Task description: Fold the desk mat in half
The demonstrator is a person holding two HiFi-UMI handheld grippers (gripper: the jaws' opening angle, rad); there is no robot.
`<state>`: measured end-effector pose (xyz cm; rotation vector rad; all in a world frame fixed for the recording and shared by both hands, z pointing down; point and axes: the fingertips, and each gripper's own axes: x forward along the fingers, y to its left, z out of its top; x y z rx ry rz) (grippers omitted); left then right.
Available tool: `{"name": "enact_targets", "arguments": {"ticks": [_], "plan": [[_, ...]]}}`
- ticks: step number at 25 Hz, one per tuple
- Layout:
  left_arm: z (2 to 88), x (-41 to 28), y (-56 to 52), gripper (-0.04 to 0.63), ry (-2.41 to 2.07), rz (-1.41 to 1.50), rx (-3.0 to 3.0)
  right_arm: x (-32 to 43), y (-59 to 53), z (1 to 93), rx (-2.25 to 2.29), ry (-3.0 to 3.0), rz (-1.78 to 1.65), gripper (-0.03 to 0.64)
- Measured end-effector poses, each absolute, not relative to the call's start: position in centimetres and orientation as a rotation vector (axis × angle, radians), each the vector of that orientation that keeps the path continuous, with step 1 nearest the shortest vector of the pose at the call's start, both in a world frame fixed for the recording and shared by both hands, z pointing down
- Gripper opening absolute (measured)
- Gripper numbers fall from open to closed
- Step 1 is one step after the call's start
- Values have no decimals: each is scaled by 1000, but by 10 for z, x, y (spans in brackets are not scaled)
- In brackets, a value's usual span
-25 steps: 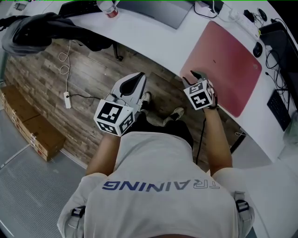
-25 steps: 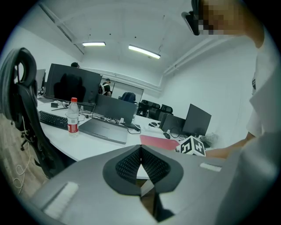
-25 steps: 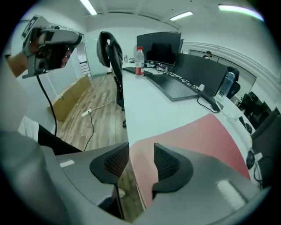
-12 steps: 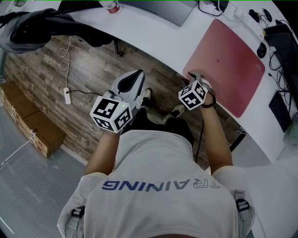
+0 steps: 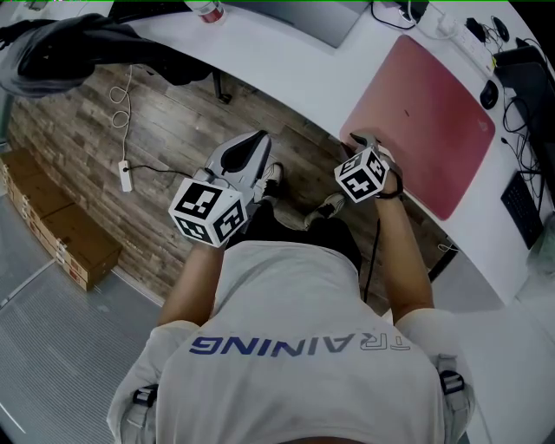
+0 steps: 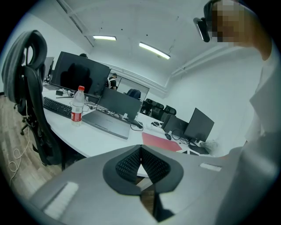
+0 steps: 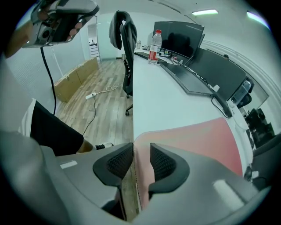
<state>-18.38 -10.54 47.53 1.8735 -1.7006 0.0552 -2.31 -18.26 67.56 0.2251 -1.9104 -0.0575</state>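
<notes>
The red desk mat (image 5: 425, 121) lies flat on the white desk (image 5: 286, 61), its near-left corner at the desk's front edge. My right gripper (image 5: 362, 141) points steeply down at that corner. In the right gripper view the mat (image 7: 197, 136) has its edge running between the jaws of the right gripper (image 7: 141, 160). The jaws have just been closing, but a gap still shows and the pads do not press the mat. My left gripper (image 5: 258, 139) hangs over the floor, off the desk, and the left gripper (image 6: 140, 151) is shut with nothing in it. The mat (image 6: 160, 141) shows far off.
A laptop (image 5: 295, 17) and a water bottle (image 5: 206, 10) stand at the desk's back. A mouse (image 5: 487, 94), a keyboard (image 5: 520, 204) and cables lie right of the mat. An office chair with a dark jacket (image 5: 78, 48) and cardboard boxes (image 5: 61, 234) are at left.
My right gripper has sunk onto the mat's near corner and its jaws have narrowed around the edge. The left gripper has rolled a little in place.
</notes>
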Motion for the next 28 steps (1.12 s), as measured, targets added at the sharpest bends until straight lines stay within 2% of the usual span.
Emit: {"name": "enact_targets", "arguments": {"ticks": [12, 15, 19, 28], "plan": [[474, -186, -108, -2, -1696, 55, 1868, -25, -183, 672, 223, -1937, 42, 113], [474, -185, -109, -2, -1695, 56, 1872, -25, -180, 671, 222, -1959, 80, 67], [474, -184, -110, -2, -1694, 57, 1875, -25, -180, 669, 248, -1988, 125, 39], [472, -182, -109, -2, -1685, 62, 1887, -23, -182, 662, 314, -2028, 170, 28]]}}
